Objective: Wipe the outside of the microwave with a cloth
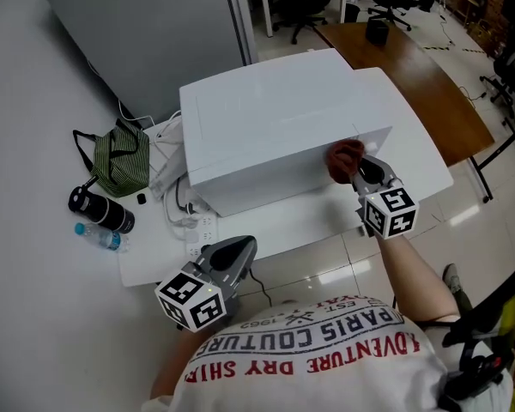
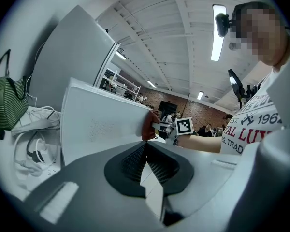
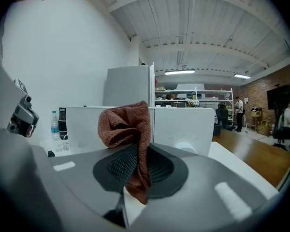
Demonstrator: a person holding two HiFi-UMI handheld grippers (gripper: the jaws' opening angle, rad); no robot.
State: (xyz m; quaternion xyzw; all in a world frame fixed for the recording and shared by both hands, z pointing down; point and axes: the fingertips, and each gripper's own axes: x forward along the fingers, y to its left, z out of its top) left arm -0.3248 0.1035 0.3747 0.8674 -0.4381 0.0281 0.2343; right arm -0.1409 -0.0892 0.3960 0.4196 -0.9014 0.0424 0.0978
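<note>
My right claw [image 1: 357, 172] is clamped on the reddish cloth [image 1: 344, 158], which is bunched against the near face of the white microwave [image 1: 266, 123] at its right end. The microwave's long side runs across the table [image 1: 154, 260]. My left claw [image 1: 243, 247] is closed on nothing, at the table edge. A green striped bag [image 1: 120, 160] hides its contents. A black flask [image 1: 101, 211] and a water bottle [image 1: 99, 236] stand near it. My shirt [image 1: 326, 350] reads "ADVENTURE" and "PARIS COUTURE".

Smooth white casing on the microwave [image 1: 275, 118], faint satin sheen. The cloth [image 3: 128, 122] is rust-brown terry, nubbly and matt. Ribbed black pads [image 3: 121, 166] on the right gripper [image 1: 357, 168]. Glossy wooden table [image 1: 412, 75] beyond; striped fabric bag [image 1: 120, 157].
</note>
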